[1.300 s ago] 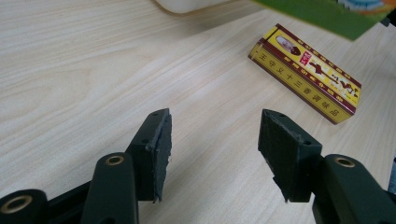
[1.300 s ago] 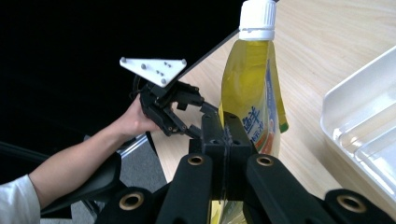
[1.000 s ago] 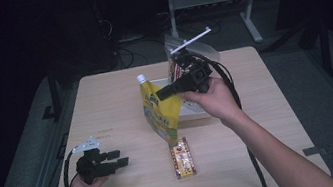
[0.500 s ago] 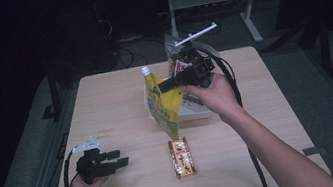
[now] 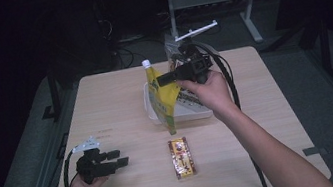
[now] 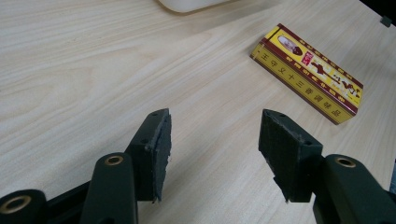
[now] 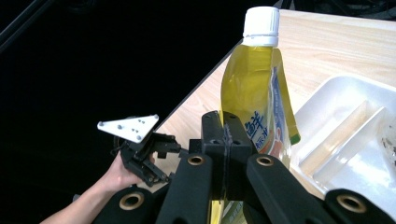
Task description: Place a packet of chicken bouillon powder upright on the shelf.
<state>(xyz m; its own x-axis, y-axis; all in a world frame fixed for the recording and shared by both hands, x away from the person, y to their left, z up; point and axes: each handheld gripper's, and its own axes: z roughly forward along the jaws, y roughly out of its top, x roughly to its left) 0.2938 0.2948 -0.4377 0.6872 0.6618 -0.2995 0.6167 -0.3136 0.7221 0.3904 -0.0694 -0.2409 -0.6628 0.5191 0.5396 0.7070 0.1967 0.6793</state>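
My right claw [image 5: 162,79] is clamped on the yellow pouch [image 5: 164,99], dangling it over the white tray [image 5: 148,107]. Left claw [image 5: 120,158] sits open, low over the tabletop [image 5: 105,103], box [image 5: 181,157] nearby.

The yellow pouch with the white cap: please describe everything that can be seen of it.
The yellow pouch is a soft, glossy plastic refill pack with a white ribbed screw cap, closed, and printed blue and orange lettering. The right gripper is shut on its flat edge and holds it roughly upright, cap up, clear of the table. In the high view it hangs at the left edge of the white tray, its lower tip pointing down toward the table. Whether the tip touches the tray cannot be told.
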